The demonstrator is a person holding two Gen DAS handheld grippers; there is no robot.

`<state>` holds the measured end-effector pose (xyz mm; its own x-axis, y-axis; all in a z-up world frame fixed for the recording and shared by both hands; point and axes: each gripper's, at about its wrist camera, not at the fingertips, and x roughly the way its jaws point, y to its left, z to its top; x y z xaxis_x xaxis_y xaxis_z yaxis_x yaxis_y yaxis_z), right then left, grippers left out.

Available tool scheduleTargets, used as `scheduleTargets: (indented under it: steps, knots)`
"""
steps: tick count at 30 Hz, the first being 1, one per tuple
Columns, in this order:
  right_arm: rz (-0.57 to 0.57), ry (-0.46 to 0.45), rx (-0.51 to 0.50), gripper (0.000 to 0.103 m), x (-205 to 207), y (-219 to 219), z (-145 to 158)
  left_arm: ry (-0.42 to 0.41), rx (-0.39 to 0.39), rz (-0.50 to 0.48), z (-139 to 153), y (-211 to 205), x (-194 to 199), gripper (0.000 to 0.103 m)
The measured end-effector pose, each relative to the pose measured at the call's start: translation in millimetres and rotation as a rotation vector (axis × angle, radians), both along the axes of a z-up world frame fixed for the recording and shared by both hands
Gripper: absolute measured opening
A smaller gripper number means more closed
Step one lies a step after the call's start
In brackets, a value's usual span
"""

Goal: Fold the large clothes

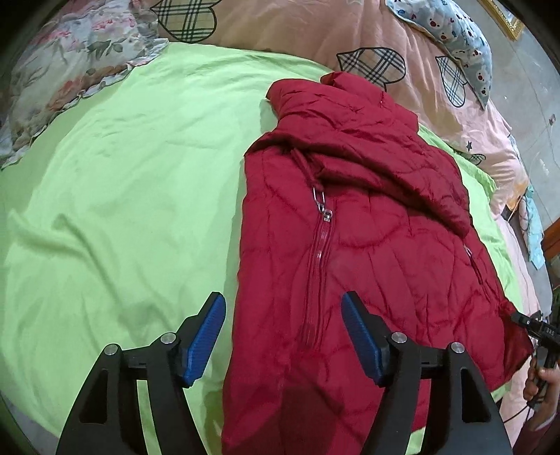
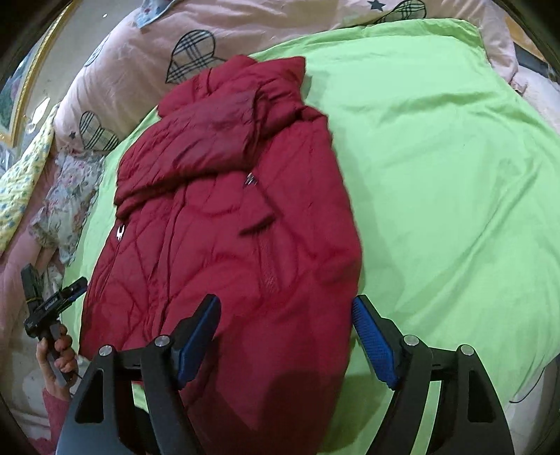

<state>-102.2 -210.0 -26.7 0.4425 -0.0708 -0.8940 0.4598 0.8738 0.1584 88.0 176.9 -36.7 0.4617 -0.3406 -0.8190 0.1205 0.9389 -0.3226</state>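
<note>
A dark red puffer jacket (image 1: 378, 238) lies front up on a green sheet (image 1: 122, 196), zipper closed, a sleeve folded across its chest. My left gripper (image 1: 283, 304) hangs open over the jacket's left hem side; nothing is between its blue pads (image 1: 206, 336). In the right wrist view the jacket (image 2: 227, 217) fills the middle. My right gripper (image 2: 286, 304) is open above the hem's right edge, gripping nothing. Each view catches the other gripper at the opposite hem corner in a person's hand: the right gripper (image 1: 535, 329) and the left gripper (image 2: 52, 301).
A pink quilt with plaid hearts (image 1: 350, 31) is bunched behind the jacket. A floral pillow (image 1: 70, 59) lies at the far left and a blue patterned pillow (image 1: 455, 35) at the far right. Bare green sheet (image 2: 437, 175) stretches right of the jacket.
</note>
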Motion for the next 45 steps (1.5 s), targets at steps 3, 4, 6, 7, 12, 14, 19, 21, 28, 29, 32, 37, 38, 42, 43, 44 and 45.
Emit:
scheduleTargets:
  steps: [3, 4, 6, 7, 12, 14, 19, 21, 28, 29, 32, 37, 38, 42, 43, 44, 45]
  knots:
    - [0.019, 0.000, -0.007, 0.079, -8, 12, -1, 0.004, 0.005, -0.004, 2, 4, -8, 0.069]
    - [0.020, -0.002, -0.005, 0.079, -11, 14, -1, 0.005, 0.007, -0.007, 2, 5, -11, 0.069]
    - [0.022, -0.006, -0.003, 0.079, -17, 17, -1, 0.008, 0.013, -0.008, 3, 8, -19, 0.070]
    - [0.023, -0.007, -0.004, 0.079, -20, 18, 0, 0.011, 0.013, -0.010, 2, 8, -19, 0.070]
    - [0.027, -0.005, 0.010, 0.077, -33, 19, -2, 0.038, 0.015, -0.012, -4, 15, -28, 0.071]
    - [0.027, -0.008, 0.014, 0.072, -38, 19, -2, 0.049, 0.003, -0.010, -5, 19, -33, 0.071]
    - [0.029, -0.047, 0.051, 0.058, -49, 21, -4, 0.068, -0.030, -0.027, -8, 20, -39, 0.075]
    - [0.027, -0.058, 0.052, 0.058, -50, 22, -4, 0.079, -0.027, -0.041, -12, 17, -42, 0.075]
    - [0.021, -0.090, 0.070, 0.058, -54, 22, -6, 0.102, -0.039, -0.105, -23, -5, -50, 0.072]
    - [0.019, -0.094, 0.076, 0.058, -55, 22, -6, 0.091, -0.023, -0.115, -22, -9, -52, 0.070]
    - [0.025, -0.108, 0.076, 0.050, -56, 23, -6, 0.067, -0.005, -0.138, -20, -16, -55, 0.051]
    - [0.051, -0.129, 0.060, 0.033, -59, 29, -3, 0.025, -0.003, -0.168, -10, -18, -64, 0.024]
    - [0.055, -0.131, 0.058, 0.032, -59, 29, -2, 0.020, -0.005, -0.172, -9, -16, -66, 0.023]
    - [0.077, -0.157, 0.065, 0.028, -64, 33, 4, -0.009, -0.006, -0.188, 1, -13, -74, 0.019]
    - [0.081, -0.166, 0.069, 0.027, -65, 33, 5, -0.014, -0.011, -0.190, 4, -12, -75, 0.019]
    - [0.085, -0.172, 0.072, 0.027, -66, 31, 7, -0.018, -0.014, -0.192, 6, -10, -75, 0.018]
    - [0.088, -0.180, 0.076, 0.026, -68, 31, 9, -0.023, -0.021, -0.192, 8, -9, -77, 0.018]
